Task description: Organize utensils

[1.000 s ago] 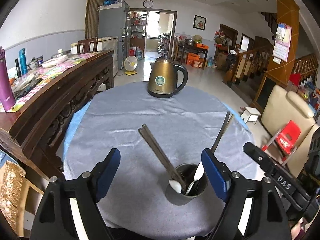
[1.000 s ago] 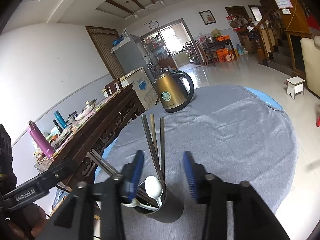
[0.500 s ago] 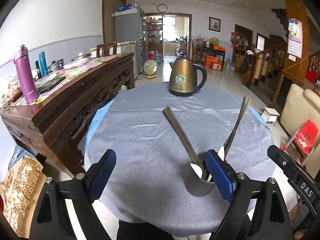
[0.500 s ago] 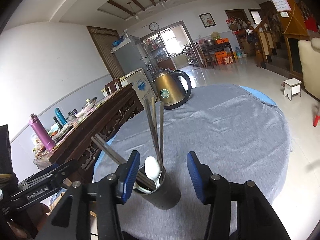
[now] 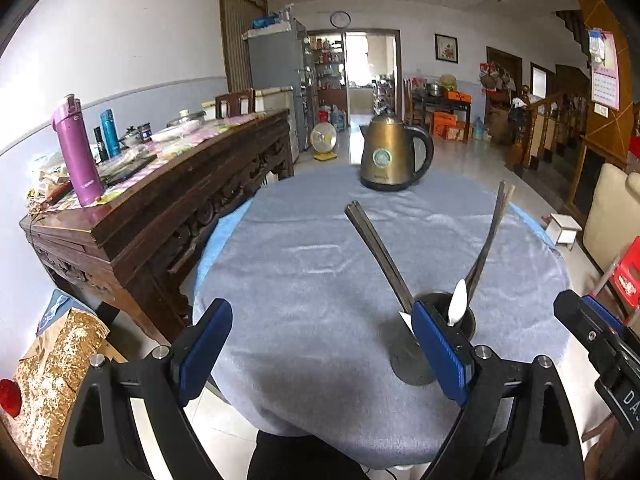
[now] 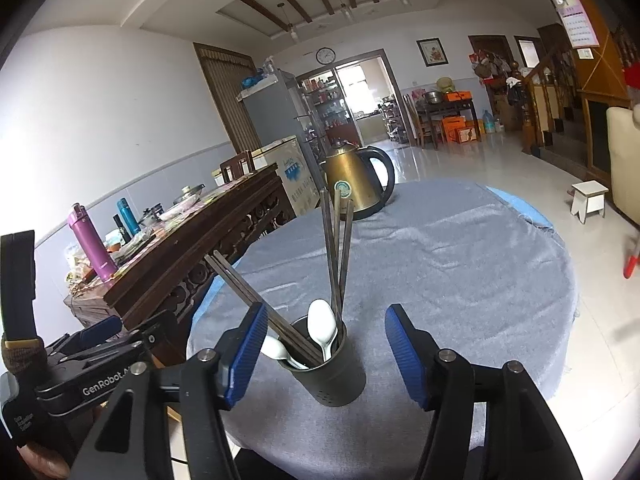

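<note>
While the left tool (image 5: 316, 344) hangs spread wide and empty over the near edge of the surface (image 5: 304, 256), the cup (image 5: 424, 360) stands partly behind its right finger (image 5: 438, 354), holding chopsticks (image 5: 378, 254) and a spoon (image 5: 457, 306). A kettle (image 5: 394, 156) sits at the far side.

From the right wrist, the right tool (image 6: 322, 350) is likewise released, its fingers flanking the cup (image 6: 330, 376) without touching; chopsticks (image 6: 336, 256) and spoons (image 6: 322, 326) lean inside.

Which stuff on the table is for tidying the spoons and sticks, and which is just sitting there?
For the job:
dark holder cup
white spoons
chopsticks
right tool, open
left tool, open

Just sitting there:
gold kettle
purple bottle on the wooden sideboard
</note>
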Motion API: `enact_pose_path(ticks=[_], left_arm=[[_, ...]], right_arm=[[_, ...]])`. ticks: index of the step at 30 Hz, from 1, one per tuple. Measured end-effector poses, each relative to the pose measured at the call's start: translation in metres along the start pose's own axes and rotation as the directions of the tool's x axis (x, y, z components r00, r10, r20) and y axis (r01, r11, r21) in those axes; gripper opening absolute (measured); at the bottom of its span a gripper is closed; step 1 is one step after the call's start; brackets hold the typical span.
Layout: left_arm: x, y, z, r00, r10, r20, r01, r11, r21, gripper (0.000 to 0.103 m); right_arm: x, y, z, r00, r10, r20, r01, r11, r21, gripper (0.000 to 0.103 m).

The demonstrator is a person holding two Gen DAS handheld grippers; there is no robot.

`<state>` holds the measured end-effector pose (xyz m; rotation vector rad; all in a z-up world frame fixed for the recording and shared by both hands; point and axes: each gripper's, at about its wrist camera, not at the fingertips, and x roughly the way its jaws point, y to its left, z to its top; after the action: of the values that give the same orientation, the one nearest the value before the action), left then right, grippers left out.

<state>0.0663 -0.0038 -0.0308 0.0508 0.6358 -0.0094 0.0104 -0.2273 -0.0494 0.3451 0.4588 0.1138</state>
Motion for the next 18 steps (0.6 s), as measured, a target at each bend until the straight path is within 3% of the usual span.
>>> enact_pose_path(ticks=[18], left_arm=[[0.0042, -0.0052, -0.0062, 0.999, -0.003, -0.036, 0.005, 0.999, 0.034, 0.091]], right_arm=[[0.0073, -0.0031, -0.0064, 0.999, -0.013, -0.038, 0.014, 1.000, 0.021, 0.066]])
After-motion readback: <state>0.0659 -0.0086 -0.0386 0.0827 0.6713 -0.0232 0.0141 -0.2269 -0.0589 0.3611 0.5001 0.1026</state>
